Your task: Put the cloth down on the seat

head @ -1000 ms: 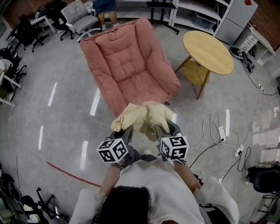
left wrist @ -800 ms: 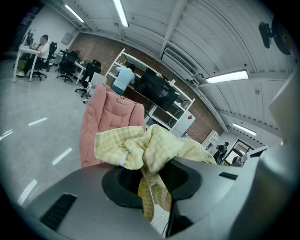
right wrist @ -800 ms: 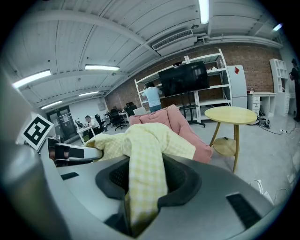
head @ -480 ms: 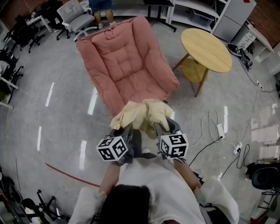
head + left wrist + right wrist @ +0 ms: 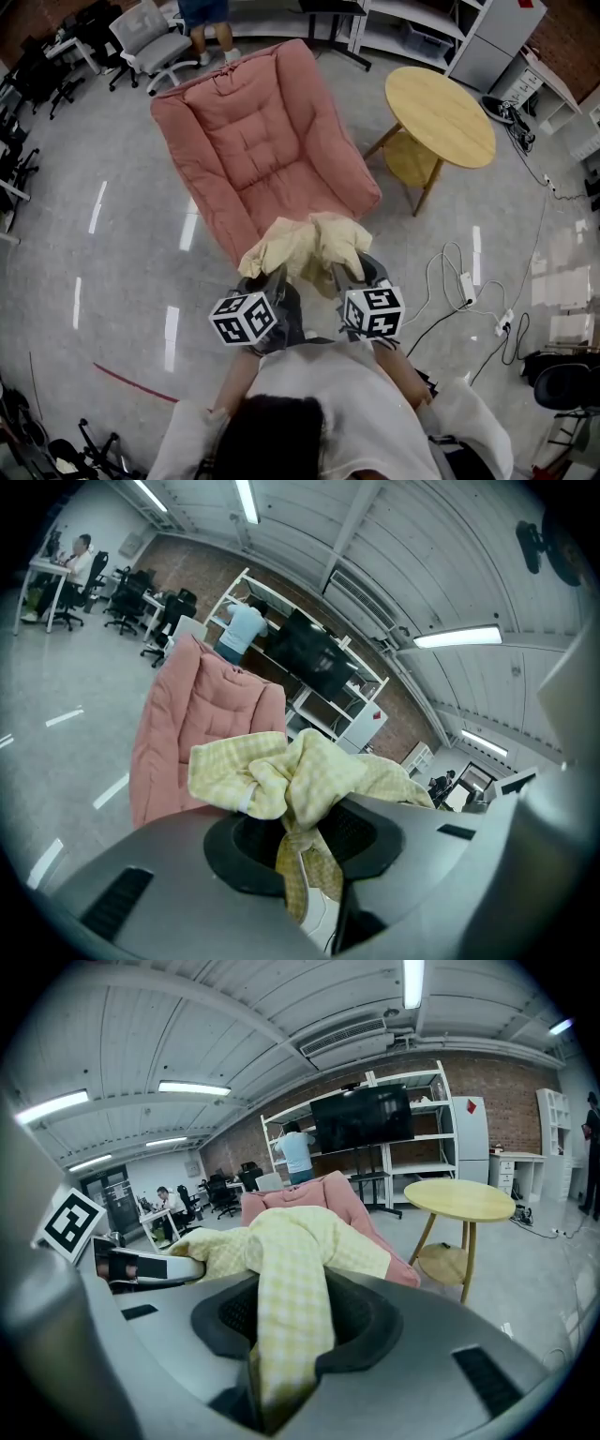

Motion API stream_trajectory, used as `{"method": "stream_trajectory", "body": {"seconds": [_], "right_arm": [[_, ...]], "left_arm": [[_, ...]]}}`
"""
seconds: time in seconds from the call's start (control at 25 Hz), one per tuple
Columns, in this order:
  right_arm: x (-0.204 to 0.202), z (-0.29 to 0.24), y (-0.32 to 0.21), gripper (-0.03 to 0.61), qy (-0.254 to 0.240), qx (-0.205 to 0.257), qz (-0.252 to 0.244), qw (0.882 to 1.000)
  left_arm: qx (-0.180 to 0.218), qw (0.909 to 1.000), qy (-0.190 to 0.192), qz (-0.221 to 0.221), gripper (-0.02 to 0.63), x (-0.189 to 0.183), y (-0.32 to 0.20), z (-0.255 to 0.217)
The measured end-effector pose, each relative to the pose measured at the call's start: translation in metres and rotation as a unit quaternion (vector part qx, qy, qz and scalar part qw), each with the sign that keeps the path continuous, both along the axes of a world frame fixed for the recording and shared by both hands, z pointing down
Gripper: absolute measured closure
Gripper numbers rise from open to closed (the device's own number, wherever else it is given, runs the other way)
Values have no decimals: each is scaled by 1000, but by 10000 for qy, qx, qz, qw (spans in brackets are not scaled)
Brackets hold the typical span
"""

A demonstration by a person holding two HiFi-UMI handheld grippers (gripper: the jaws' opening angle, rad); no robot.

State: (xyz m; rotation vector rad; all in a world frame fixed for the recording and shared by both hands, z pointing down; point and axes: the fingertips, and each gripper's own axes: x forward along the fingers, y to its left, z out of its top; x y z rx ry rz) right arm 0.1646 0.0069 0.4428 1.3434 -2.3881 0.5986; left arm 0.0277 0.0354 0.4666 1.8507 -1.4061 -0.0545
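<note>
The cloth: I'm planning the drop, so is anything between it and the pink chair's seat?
Nothing visible does. The cloth hangs near the pink chair's front edge; its seat looks bare, and the round table stands off to the side.

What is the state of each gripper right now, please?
Left gripper: closed on the yellow checked cloth.
Right gripper: closed on the same cloth.

Jaws clamp the yellow checked cloth.
</note>
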Motion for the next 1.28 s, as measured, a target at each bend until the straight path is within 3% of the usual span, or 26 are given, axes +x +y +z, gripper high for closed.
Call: {"method": "stream_trajectory", "body": {"seconds": [0.28, 0.72, 1.0, 1.28], "right_arm": [[-11, 5, -50, 423, 120, -72, 33, 9999], [-65, 5, -131, 423, 185, -261, 7, 9995], [-89, 9, -184, 423, 184, -365, 166, 9990], [-106, 12, -237, 423, 149, -466, -40, 9988]], "left_arm": [[-72, 9999, 75, 43, 497, -12, -54, 10], [-227, 9997, 76, 38, 497, -65, -133, 10], [-260, 9992, -16, 291, 497, -91, -192, 10], [-328, 9987, -204, 334, 497, -105, -238, 7]]}}
